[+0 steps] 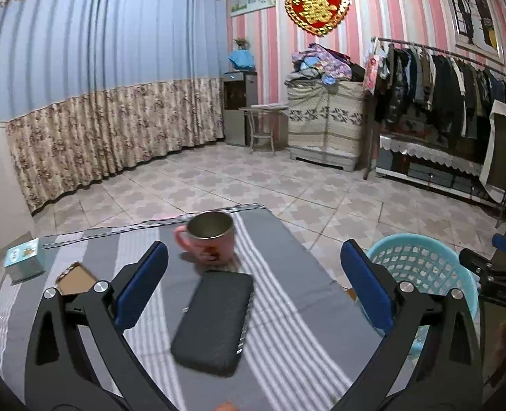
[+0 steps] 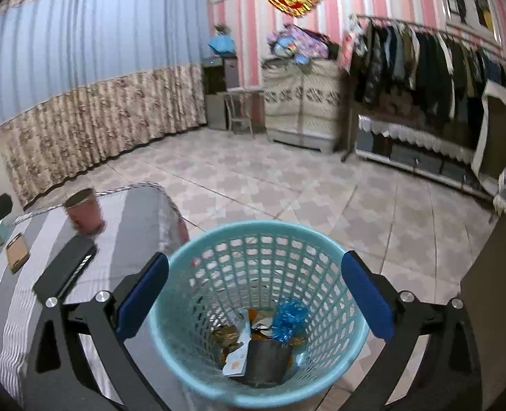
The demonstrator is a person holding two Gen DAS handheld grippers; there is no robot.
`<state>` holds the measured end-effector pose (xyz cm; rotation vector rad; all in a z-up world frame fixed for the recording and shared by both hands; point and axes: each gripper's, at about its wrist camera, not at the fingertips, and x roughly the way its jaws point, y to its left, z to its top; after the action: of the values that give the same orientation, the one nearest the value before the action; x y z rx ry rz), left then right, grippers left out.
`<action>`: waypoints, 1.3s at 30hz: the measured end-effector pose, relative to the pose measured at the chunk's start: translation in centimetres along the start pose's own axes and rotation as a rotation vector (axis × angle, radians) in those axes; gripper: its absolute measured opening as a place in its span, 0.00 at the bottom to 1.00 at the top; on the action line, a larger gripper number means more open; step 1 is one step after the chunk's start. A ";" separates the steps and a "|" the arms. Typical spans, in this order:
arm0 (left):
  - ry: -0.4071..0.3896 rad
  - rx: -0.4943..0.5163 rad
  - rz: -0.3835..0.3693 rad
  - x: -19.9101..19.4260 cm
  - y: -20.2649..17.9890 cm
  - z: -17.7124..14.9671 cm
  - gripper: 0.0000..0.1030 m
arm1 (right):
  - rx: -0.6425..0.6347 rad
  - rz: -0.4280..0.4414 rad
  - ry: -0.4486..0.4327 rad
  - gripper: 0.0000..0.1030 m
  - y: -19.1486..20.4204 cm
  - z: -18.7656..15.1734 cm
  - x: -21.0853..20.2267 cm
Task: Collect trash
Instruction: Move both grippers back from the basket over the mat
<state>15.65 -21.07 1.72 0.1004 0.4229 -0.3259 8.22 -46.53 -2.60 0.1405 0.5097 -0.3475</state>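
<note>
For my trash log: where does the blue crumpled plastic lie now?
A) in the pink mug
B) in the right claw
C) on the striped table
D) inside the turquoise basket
D: the blue crumpled plastic lies at the bottom of the turquoise basket, among other scraps.

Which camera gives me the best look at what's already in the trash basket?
The right wrist view: it looks straight down into the blue trash basket, showing a crumpled blue wrapper, paper scraps and a dark piece at the bottom. The left wrist view catches only the basket's rim and upper wall at the right, beside the table; its contents are hidden.
</note>
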 end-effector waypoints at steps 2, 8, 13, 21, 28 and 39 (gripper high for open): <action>-0.007 -0.002 0.018 -1.4 1.3 -0.5 0.95 | 0.004 0.014 -0.012 0.96 0.6 -0.1 -1.3; 0.010 -0.021 0.055 -5.0 5.4 -2.6 0.95 | -0.010 0.043 -0.024 0.96 3.1 -1.1 -4.5; 0.017 -0.054 0.106 -7.5 8.8 -4.7 0.95 | -0.014 0.068 -0.024 0.96 5.5 -2.8 -5.9; 0.024 -0.089 0.143 -10.5 12.0 -7.4 0.95 | -0.039 0.146 -0.040 0.96 9.8 -5.0 -8.7; 0.012 -0.122 0.143 -12.0 13.9 -9.4 0.95 | -0.039 0.166 -0.063 0.96 12.5 -7.0 -9.9; -0.018 -0.112 0.202 -13.7 14.3 -10.1 0.95 | -0.054 0.206 -0.090 0.96 14.7 -8.1 -11.6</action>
<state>4.67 -2.02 -1.32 0.0304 0.4091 -0.1042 0.42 -27.73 -3.11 0.1238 0.4110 -0.1378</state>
